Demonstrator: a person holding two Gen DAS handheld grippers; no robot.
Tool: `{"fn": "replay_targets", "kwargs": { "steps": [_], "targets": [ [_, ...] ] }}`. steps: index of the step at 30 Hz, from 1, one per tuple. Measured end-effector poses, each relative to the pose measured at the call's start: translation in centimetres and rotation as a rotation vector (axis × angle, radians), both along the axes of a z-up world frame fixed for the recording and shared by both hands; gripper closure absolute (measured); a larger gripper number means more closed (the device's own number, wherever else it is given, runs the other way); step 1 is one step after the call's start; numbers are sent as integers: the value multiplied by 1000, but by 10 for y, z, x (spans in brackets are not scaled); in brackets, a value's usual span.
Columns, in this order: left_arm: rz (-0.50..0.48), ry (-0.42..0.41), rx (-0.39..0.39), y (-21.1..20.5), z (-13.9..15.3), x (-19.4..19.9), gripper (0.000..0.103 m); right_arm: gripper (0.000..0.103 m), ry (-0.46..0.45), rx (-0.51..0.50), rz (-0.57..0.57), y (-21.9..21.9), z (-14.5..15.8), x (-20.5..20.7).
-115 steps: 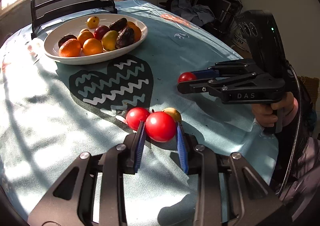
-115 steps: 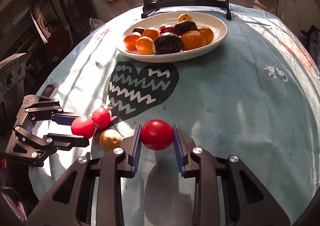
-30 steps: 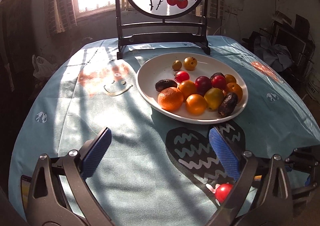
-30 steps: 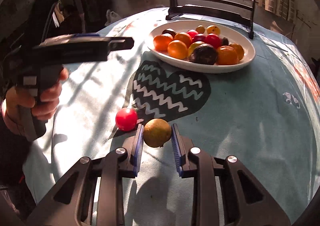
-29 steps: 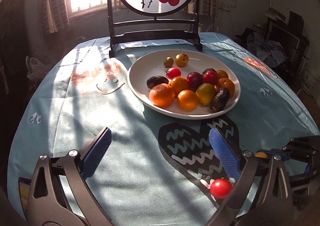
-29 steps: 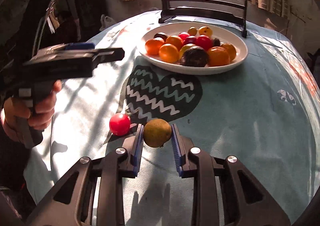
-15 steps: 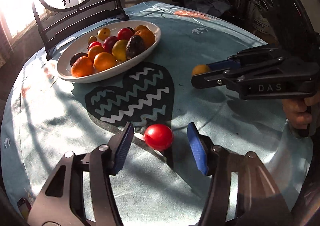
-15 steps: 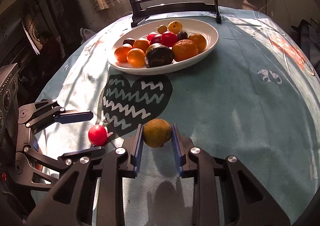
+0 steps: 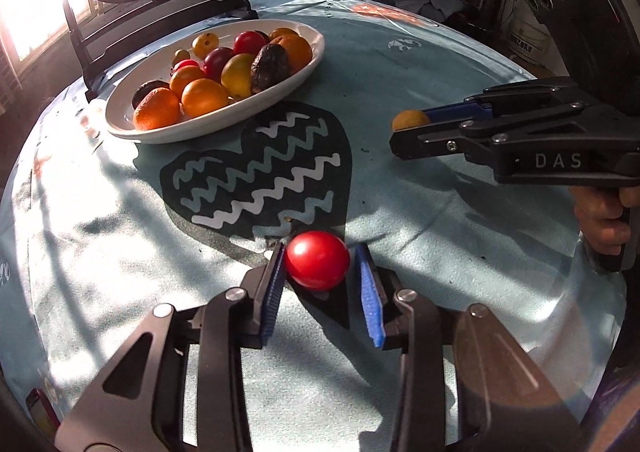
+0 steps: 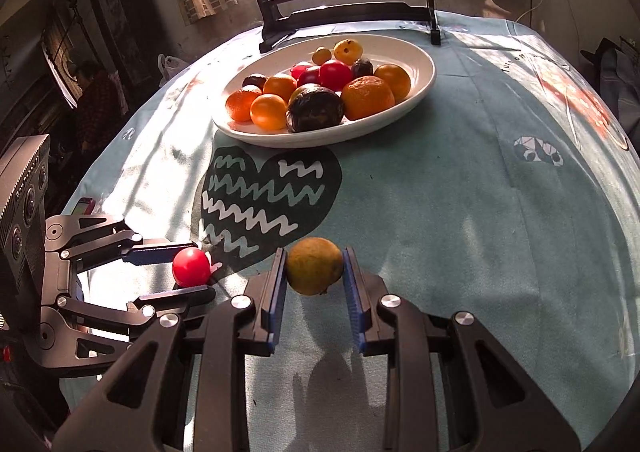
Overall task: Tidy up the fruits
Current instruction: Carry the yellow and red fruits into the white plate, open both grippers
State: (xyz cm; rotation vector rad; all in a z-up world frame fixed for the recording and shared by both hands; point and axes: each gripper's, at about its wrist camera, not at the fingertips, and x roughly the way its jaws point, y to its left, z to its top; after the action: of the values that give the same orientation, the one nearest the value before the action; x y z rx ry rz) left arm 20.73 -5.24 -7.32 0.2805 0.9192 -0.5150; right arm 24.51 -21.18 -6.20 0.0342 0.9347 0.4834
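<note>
Fruits lie at both grippers and on the plate beyond them. At the bottom centre of the left wrist view, the left gripper [image 9: 320,284] brackets a red tomato [image 9: 317,260] that sits on the tablecloth [image 9: 440,64]; its left blue pad meets the fruit, while a thin gap shows at the right pad, so the jaws are parted and not clamped. In the right wrist view the same gripper appears at the left edge [image 10: 176,272], one finger either side of the tomato [image 10: 191,267]. The right gripper [image 10: 314,276], bottom centre of its own view, is clenched on a yellow-brown fruit [image 10: 315,265] — both pads press it, and its shadow falls on the cloth below. Seen from the left wrist, that gripper [image 9: 404,128] reaches in from the right edge with the fruit [image 9: 410,119] at its tip. Just above both grippers in the frames lies a dark heart print [image 9: 264,168] with zigzag lines. Farther up, a white oval plate [image 10: 420,92] carries oranges, red and yellow fruits and a dark wrinkled one — in front of a black stand [image 10: 344,16] with a round painted panel.
</note>
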Motion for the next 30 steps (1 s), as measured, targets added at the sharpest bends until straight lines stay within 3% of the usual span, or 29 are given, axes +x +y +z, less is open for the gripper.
{"fn": "replay_targets", "kwargs": {
  "steps": [12, 18, 27, 30],
  "targets": [
    [21, -6, -12, 3, 2, 0, 72, 75, -10, 4, 2, 1, 1, -1],
    [33, -32, -75, 8, 15, 0, 72, 75, -46, 29, 32, 6, 5, -3],
    [258, -101, -192, 31, 63, 57, 73, 75, -177, 124, -27, 9, 40, 31],
    [333, -142, -187, 34, 75, 86, 73, 75, -221, 128, -64, 10, 52, 57]
  ]
}}
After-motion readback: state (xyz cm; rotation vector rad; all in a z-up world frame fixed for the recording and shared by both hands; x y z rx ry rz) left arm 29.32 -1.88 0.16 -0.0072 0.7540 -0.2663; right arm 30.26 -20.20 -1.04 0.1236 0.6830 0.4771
